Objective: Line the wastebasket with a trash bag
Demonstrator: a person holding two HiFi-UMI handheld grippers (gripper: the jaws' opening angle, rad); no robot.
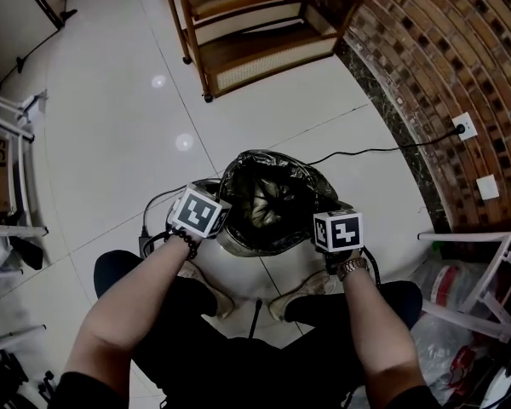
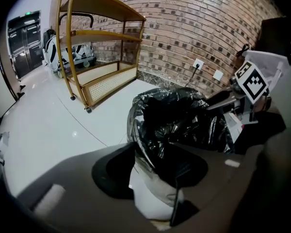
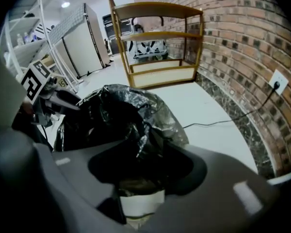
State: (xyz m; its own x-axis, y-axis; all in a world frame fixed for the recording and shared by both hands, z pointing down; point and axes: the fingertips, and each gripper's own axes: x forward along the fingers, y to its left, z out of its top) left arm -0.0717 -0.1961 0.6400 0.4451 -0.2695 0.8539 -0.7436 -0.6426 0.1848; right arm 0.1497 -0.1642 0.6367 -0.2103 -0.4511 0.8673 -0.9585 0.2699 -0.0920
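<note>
Head view, looking steeply down: you stand over a black trash bag whose crumpled film fills and overhangs the mouth of the wastebasket on the pale tiled floor, with your shoes just behind it. Your left gripper sits at the bag's left edge and your right gripper at its right edge. Both marker cubes face up and both forearms reach in from the bottom of the frame.

Left gripper view: your jaws stand apart and straddle the bag-covered rim. A taut fold of black film runs down between them, and the basket's white wall shows below.

Right gripper view: your jaws are likewise spread wide. Gathered film lies in the gap above the white wall, and the pads do not press on it.

Beyond the basket stands a wooden shelf cart on castors. A brick wall curves along the right, where a black cable trails across the floor to a wall socket.
</note>
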